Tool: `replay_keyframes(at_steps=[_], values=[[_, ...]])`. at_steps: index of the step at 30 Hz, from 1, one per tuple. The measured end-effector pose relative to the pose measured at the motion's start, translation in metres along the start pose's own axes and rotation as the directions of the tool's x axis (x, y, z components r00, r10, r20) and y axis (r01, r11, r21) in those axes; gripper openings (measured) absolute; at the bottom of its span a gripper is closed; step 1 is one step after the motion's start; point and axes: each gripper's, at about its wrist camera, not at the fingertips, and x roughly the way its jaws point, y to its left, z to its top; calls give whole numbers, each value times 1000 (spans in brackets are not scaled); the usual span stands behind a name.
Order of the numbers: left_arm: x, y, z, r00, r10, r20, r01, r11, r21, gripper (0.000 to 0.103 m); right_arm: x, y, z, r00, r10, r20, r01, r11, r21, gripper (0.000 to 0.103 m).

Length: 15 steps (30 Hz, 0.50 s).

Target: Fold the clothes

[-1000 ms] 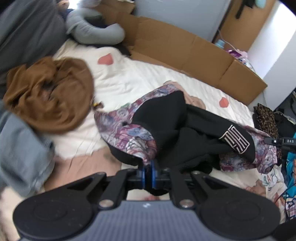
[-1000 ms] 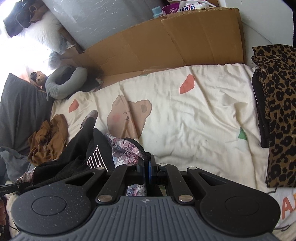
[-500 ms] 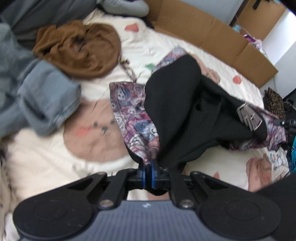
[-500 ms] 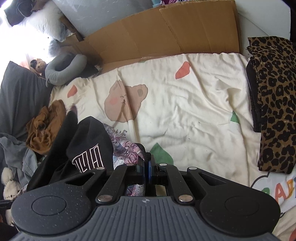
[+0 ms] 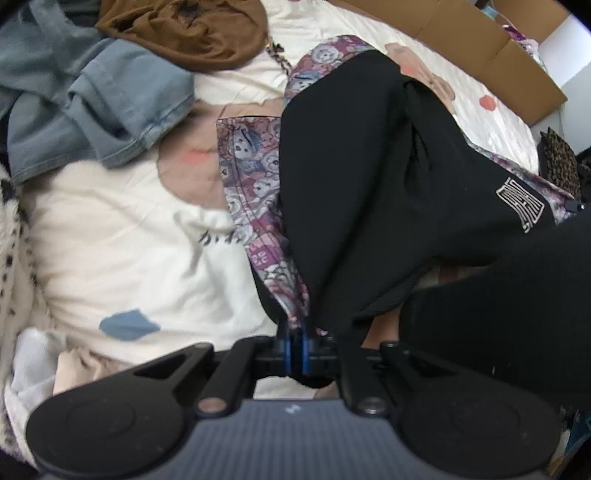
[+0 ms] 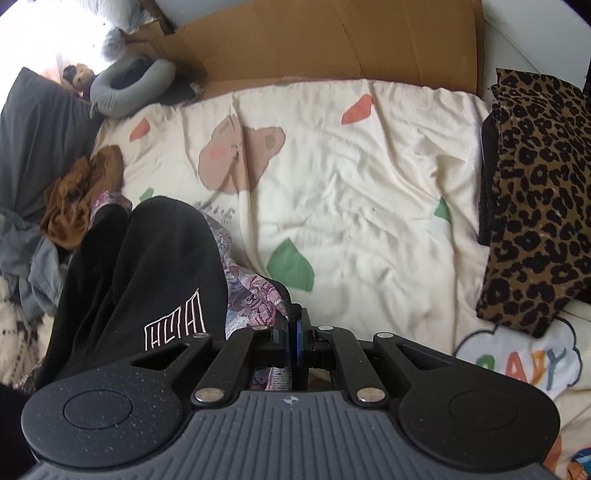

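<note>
In the left wrist view, the left claw (image 5: 295, 341) has its jaws pressed together on an edge of the jacket (image 5: 362, 177), a black garment with a printed purple lining, and that pinch is why the fabric runs up tight from the claw instead of lying slack. The jacket stretches away across the bed (image 5: 122, 236), black side up with the lining (image 5: 251, 177) showing along its left edge, probably because holding one end lets the cloth be pulled out long before any fold is made. A white emblem (image 5: 521, 203) sits near the far end. The jeans (image 5: 99, 110) and a brown garment (image 5: 188, 29) lie bunched well to the upper left, apart from the jacket, so they seem to be waiting their turn. Something dark and blurred fills the right edge; I cannot tell what it is. In the right wrist view, the right claw (image 6: 293, 341) is likewise closed on the jacket (image 6: 147, 266), with a scrap of lining caught between the jaws, so both ends are held and the garment can be spread between the two hands. The open stretch of bed (image 6: 369, 192) ahead looks like the place meant for laying it flat. A leopard-print garment (image 6: 535, 192) lies folded at the right, likely finished and set aside, and a grey neck pillow (image 6: 129, 85) rests near the cardboard (image 6: 332, 40) at the far side.
</note>
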Motion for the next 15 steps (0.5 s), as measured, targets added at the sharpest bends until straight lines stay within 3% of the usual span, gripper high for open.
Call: replay_keyframes(at_steps=[8,12,15], values=[[-12,4,-9,997,-16,-81,15,1000,-16,11,-6,-3,-20,998,2,-66,-2,1000,8,5],[-29,10,7,999,12,-36,-12,1000,-7,25,-11,-8,-18,999,2,-50,-1,1000,20,7],[-37,15,28,999,40,15,-40,999,11,26,-11,-9,-10,999,5,-34,-4,1000,17,7]])
